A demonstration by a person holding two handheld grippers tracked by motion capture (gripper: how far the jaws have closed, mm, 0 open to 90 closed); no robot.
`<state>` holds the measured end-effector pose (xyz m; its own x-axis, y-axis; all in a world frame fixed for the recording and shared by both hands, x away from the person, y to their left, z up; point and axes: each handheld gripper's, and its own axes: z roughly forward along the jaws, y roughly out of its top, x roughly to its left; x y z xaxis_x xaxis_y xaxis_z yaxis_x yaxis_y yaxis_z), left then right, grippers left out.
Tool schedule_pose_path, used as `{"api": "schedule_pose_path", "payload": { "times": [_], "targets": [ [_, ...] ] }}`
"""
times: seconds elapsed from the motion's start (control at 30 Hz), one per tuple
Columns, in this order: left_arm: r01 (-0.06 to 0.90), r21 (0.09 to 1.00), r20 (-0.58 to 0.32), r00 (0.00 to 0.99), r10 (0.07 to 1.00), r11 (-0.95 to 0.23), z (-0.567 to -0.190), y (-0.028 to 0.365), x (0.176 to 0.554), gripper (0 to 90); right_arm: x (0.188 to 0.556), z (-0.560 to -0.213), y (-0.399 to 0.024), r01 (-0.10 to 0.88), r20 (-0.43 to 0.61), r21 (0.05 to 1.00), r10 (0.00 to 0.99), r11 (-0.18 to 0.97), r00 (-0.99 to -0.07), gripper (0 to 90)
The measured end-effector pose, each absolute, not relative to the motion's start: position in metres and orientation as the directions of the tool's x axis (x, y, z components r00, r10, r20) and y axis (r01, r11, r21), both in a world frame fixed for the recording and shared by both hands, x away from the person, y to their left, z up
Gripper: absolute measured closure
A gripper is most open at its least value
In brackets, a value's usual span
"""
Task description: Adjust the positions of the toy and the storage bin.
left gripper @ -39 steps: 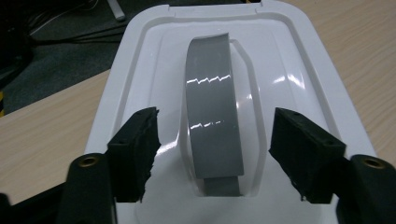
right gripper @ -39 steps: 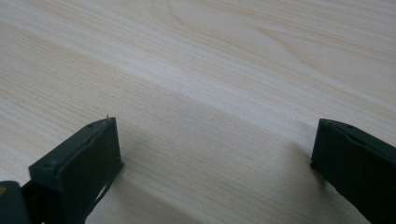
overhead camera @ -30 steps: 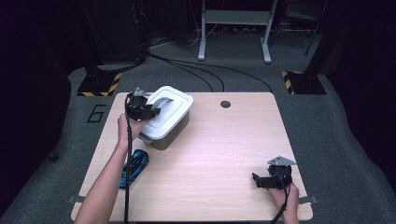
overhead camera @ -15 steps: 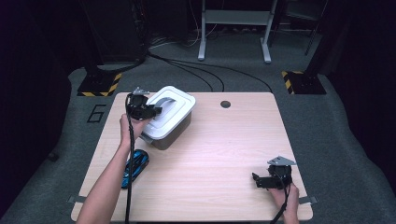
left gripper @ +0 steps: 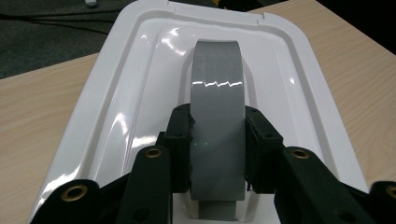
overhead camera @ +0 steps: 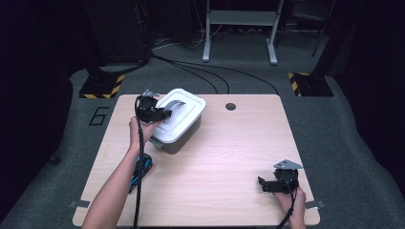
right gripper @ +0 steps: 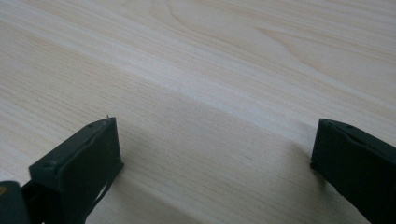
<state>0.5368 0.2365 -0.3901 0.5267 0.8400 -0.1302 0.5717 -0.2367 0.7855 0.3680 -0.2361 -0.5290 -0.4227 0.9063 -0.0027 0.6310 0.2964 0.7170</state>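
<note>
High view: table [overhead camera: 229,157], then the white-lidded box [overhead camera: 177,123] at its far left. Since a second ago the left gripper [left gripper: 217,140] has clamped the lid's grey handle [left gripper: 217,98], likely ready for lifting. Right gripper [right gripper: 215,154], near right, rests with jaws apart.

box [overhead camera: 177,125]: grey, white lid [overhead camera: 187,119] on; grey handle [left gripper: 218,116] arched upright along lid; near desk's [overhead camera: 229,157] far-left corner

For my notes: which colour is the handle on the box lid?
Grey, on a white lid; the handle shows best in the left gripper view.
</note>
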Motion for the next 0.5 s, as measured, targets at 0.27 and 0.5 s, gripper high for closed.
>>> {"api": "schedule_pose_path", "payload": {
  "times": [0.27,0.5],
  "targets": [
    [0.577,0.781,-0.146,0.541,0.828,-0.239,-0.39,0.223,0.537,67.1,0.368,-0.529,-0.236,0.631,-0.003,0.717,0.906,0.296,-0.423,0.5],
    [0.585,0.774,-0.158,0.551,0.819,-0.244,-0.389,0.208,0.535,67.1,0.368,-0.529,-0.236,0.631,-0.002,0.717,0.906,0.296,-0.422,0.5]
  ]
}}
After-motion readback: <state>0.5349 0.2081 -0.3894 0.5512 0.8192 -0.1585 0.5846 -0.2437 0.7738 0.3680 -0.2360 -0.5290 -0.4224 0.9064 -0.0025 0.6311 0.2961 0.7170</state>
